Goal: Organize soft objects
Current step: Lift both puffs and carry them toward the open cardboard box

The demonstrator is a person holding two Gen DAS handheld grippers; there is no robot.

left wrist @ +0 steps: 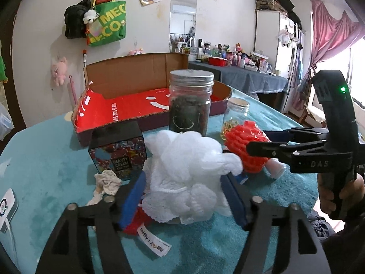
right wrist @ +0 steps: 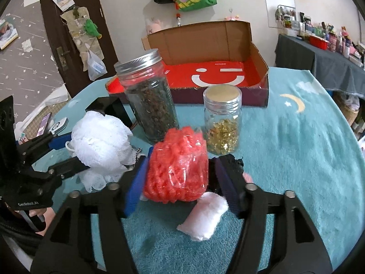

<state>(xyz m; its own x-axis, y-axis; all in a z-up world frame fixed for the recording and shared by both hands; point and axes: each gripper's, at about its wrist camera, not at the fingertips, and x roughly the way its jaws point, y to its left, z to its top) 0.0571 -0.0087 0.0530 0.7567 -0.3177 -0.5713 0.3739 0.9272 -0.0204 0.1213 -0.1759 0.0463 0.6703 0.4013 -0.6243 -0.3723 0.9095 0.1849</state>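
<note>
The left gripper (left wrist: pixel 182 196) reaches over a teal cloth (left wrist: pixel 45 171), its 2 blue pads either side of a white mesh puff (left wrist: pixel 189 178) that fills the gap between them. A red knitted piece with a white label (left wrist: pixel 136 226) lies under the left pad. To the right, the right gripper (left wrist: pixel 251 148) touches a red netted bundle (left wrist: pixel 246 150). Farther off stand a tall dark-filled jar (left wrist: pixel 190 102), a smaller jar (left wrist: pixel 236 116) and a black cream box (left wrist: pixel 118 150), with an open cardboard box (left wrist: pixel 136 100) behind them
</note>
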